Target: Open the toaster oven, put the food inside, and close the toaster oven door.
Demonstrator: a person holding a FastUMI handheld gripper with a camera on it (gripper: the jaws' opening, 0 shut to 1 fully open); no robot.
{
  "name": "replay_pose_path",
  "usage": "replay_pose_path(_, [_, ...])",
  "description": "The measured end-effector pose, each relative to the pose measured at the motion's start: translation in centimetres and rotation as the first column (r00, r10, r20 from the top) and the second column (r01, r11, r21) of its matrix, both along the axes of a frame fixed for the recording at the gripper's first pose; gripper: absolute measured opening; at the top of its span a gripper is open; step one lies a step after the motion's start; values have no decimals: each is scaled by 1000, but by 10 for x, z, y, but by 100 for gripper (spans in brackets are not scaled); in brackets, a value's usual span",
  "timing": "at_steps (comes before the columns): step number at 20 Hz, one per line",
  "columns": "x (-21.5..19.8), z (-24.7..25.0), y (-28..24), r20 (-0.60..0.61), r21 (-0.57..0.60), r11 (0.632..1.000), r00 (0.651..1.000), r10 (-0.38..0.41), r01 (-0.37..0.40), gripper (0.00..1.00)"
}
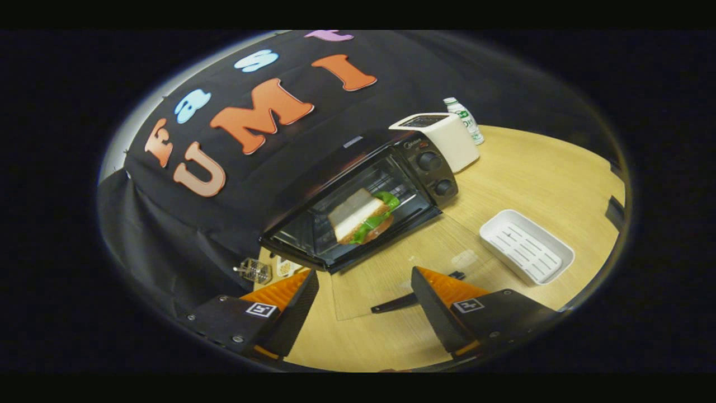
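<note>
Toaster oven (pixel 369 196) on the counter (pixel 537 168), with its glass door (pixel 391 268) folded down flat toward the hand-held gripper (pixel 363 291). The sandwich (pixel 363 215) sits inside the oven on the rack, bread to the oven's hinge side and lettuce toward the knobs (pixel 436 173). The hand-held gripper hangs in front of the oven with its fingers spread apart and nothing between them; the door's handle (pixel 417 296) lies just ahead of them.

By this arrangement, opening and loading appear complete and closing the door remains. Hazards, as judgements:

- The handle lies low against the counter; fingers that come in too high would close on air, too low would scrape the counter.
- A grip taken at one end of the handle could slip as the door swings up.
- Pushing toward the oven rather than lifting through the hinge arc could slide the oven back into the cloth wall.
- A door let go early could fall open again or slam and jolt the sandwich.

A white tray (pixel 526 252) rests beside the oven, on the knob side; a white toaster (pixel 442 137) and a bottle (pixel 464 117) stand beyond that end.
</note>
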State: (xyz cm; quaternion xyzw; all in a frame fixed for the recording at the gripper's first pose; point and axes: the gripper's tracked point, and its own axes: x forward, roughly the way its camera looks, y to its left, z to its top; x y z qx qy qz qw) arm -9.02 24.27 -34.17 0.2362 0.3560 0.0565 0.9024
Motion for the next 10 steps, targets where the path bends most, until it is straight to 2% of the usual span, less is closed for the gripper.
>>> replay_pose_path(4, [-27,-26,-24,-18,-187,980,997,69,-72,99])
replay_pose_path(10, [-43,-74,-27,-56,-369,910,982,181,-189,99])
